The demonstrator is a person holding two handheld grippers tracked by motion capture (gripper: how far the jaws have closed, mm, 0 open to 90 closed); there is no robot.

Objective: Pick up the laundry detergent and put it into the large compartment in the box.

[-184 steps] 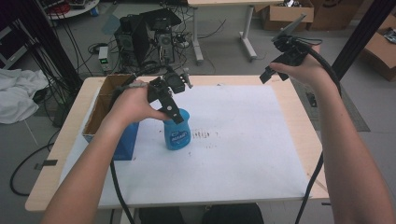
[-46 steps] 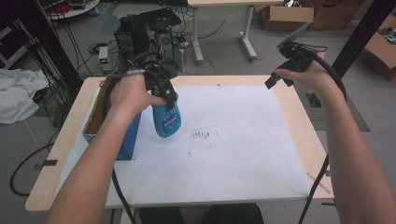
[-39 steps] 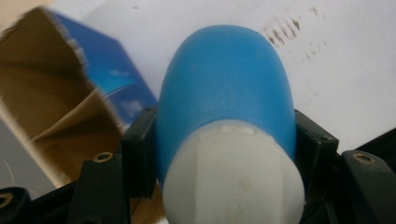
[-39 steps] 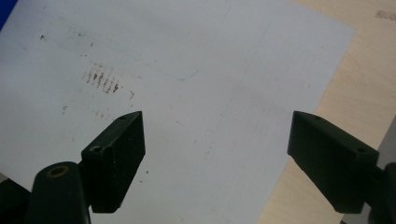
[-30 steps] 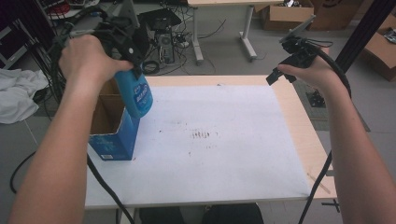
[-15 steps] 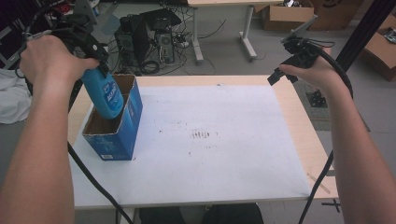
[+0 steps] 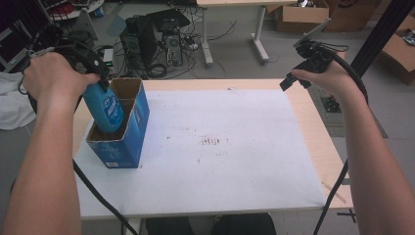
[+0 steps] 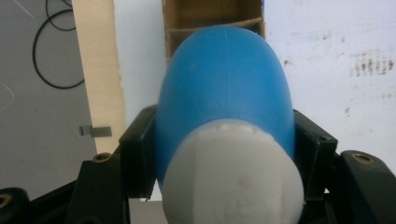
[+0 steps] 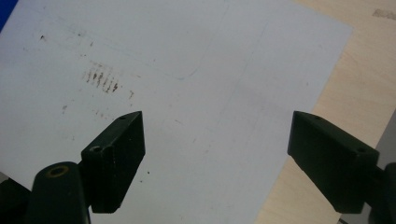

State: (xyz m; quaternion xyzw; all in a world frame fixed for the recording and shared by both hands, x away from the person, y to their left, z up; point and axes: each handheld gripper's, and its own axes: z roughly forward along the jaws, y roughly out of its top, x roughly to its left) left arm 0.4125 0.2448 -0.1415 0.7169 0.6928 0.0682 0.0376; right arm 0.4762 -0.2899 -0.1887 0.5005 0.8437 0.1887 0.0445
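Observation:
A blue bottle (image 7: 105, 107) with a white cap (image 8: 232, 177) hangs bottom-down, its lower part inside the near compartment of an open blue cardboard box (image 7: 125, 142) at the table's left side. My left gripper (image 7: 96, 73) is shut on the bottle's upper part; in the left gripper view the black jaws press both sides of the bottle (image 8: 224, 93), with the box's brown divider (image 8: 212, 28) beyond it. My right gripper (image 7: 299, 73) is held above the table's far right corner, open and with nothing in it, over the white sheet (image 9: 187, 84).
A white sheet (image 7: 220, 152) covers most of the wooden table (image 7: 318, 142), with dark smudges (image 7: 211, 142) near its middle. Computers and cables (image 7: 156, 39) sit on the floor behind the table. Cardboard boxes (image 7: 298, 12) stand at the far right.
My left gripper lifted the blue bottle from the sheet, carried it left over the box and has lowered it into the near compartment. The right gripper has stayed almost still.

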